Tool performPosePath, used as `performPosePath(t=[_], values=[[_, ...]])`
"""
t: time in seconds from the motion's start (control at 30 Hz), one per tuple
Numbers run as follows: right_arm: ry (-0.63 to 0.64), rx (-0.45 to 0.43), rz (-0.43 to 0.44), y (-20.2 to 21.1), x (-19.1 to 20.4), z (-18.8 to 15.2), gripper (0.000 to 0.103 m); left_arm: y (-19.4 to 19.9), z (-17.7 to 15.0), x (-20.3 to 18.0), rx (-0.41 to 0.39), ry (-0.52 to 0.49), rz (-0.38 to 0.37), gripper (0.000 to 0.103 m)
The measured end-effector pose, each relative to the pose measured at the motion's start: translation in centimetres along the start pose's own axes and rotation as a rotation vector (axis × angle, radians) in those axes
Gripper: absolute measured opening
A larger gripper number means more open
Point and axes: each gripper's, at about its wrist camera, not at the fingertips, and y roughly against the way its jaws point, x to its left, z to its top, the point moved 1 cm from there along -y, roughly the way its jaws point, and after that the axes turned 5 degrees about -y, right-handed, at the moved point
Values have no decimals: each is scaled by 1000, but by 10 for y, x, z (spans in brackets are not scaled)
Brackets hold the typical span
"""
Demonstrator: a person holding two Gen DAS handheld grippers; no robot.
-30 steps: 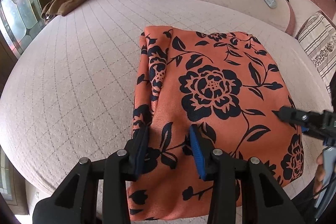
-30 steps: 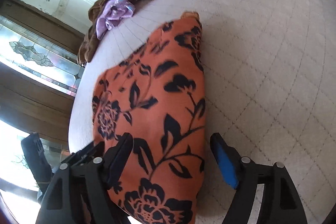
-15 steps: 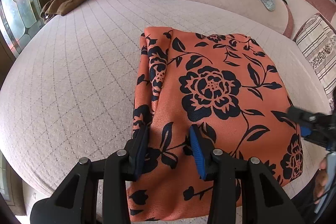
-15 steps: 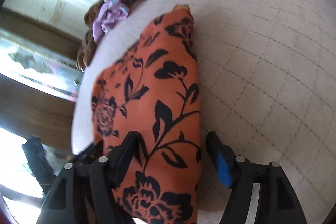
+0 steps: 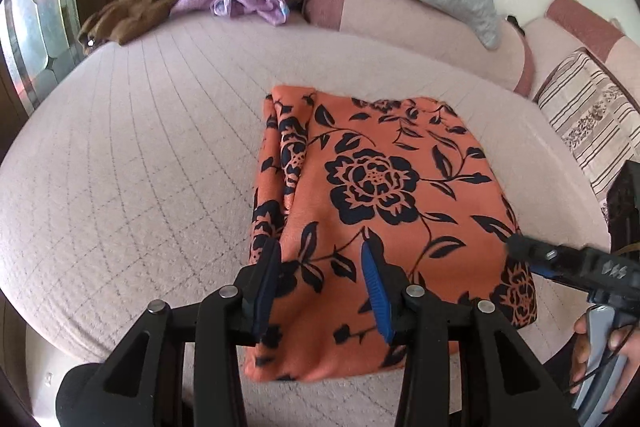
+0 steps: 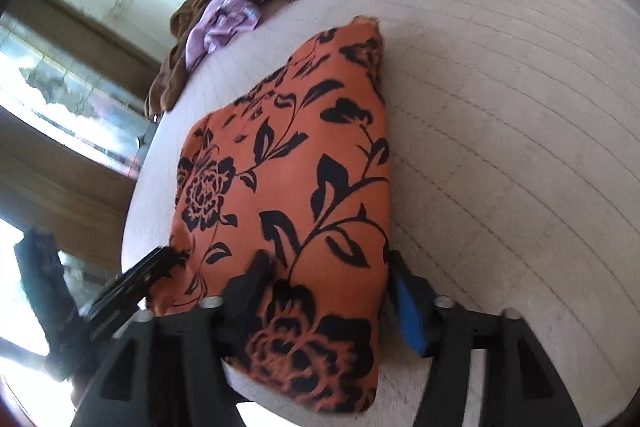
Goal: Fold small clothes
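Where it lies folded on the pink quilted bed, the orange black-flowered cloth is rectangular, left edge bunched | left gripper spread wide over its near hem; right gripper likewise agape, straddling its right corner

The left tongs stand parted over the near edge of the folded orange floral cloth on the bed.
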Motion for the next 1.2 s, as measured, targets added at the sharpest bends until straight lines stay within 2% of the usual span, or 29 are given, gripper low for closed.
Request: performPosePath(t=[0.03,0.1,0.13,0.17,0.23,0.3,0.37,0.4,0.43,0.47,0.5,0.57,0.67,0.77,0.93,1.0,1.13,1.2], values=[[-15,-21,17,6,-2,-2,80,-8,-4,0,33,-15,25,49],[-27,-57,34,15,-8,-5,82,-27,-10,0,99,-29,58,50],[-19,-39,37,11,-8,-8,82,-26,-10,-1,82,-34,66,51],[-2,1,33,4,-8,-11,77,-24,-9,-3,82,-38,73,50],[67,51,15,-8,-3,-17,50,-19,-6,-7,86,-31,64,50],[84,30,2,-5,1,-20,48,-14,-3,-7,81,-25,61,50],[67,22,5,0,2,-19,48,-3,-1,-6,40,5,41,50],[59,17,8,2,3,-19,49,-1,-1,-6,27,14,34,52],[51,15,14,3,1,-20,55,-2,-2,-6,25,20,38,57],[37,18,14,3,-2,-20,73,-6,-2,-7,40,16,51,57],[17,26,13,0,-7,-21,79,-13,-5,-5,73,4,70,57],[-5,18,32,0,-13,-22,78,-27,-13,-1,124,-6,72,58],[-6,17,33,4,-11,-22,78,-18,-12,2,96,27,50,58],[-26,-7,35,13,-18,-19,78,-7,-11,1,53,17,48,58],[-64,-36,44,27,-26,-16,78,-29,-15,5,121,16,69,59],[-67,-46,52,35,-30,-16,78,-22,-14,6,111,33,61,59],[-62,-42,57,40,-32,-14,78,4,-8,14,29,65,26,59],[-70,-37,59,40,-34,-9,78,4,-5,17,26,76,16,59]])
